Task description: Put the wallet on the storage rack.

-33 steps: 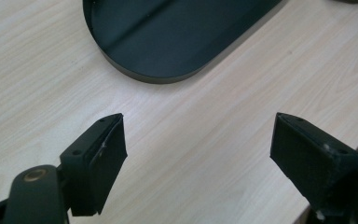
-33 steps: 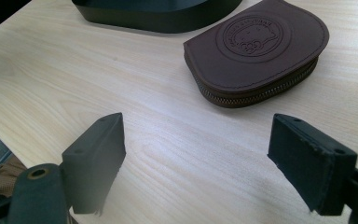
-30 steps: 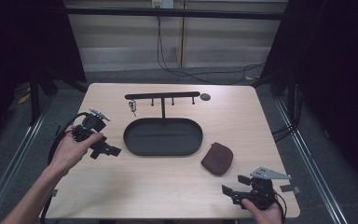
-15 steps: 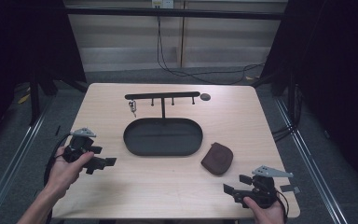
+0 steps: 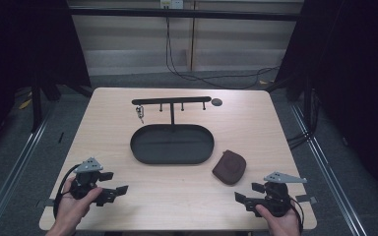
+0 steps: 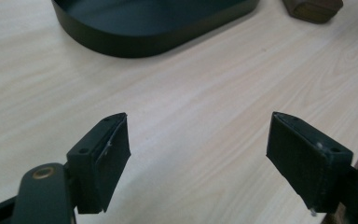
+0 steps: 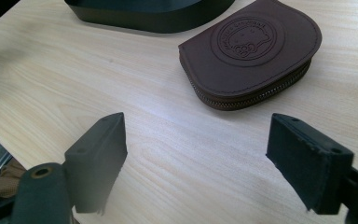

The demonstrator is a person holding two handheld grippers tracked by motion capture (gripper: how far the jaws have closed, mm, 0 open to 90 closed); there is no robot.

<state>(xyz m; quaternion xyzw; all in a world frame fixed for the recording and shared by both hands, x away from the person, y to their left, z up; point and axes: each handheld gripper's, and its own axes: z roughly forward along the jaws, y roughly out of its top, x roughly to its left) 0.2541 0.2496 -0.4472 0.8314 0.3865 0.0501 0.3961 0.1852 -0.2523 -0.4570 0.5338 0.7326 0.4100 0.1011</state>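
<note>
Two open tools (image 5: 115, 192) (image 5: 242, 199), one pouch (image 5: 229, 167), one tray (image 5: 172, 157), perhaps one key (image 5: 139, 113).

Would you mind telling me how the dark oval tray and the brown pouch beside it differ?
The tray is black, while the pouch is brown. The tray is the larger, a long oval; the pouch is small with one rounded end. The tray is an open, empty dish with a raised rim, whereas the pouch is zipped shut and carries an embossed round emblem. Both rest flat on the wooden table.
</note>
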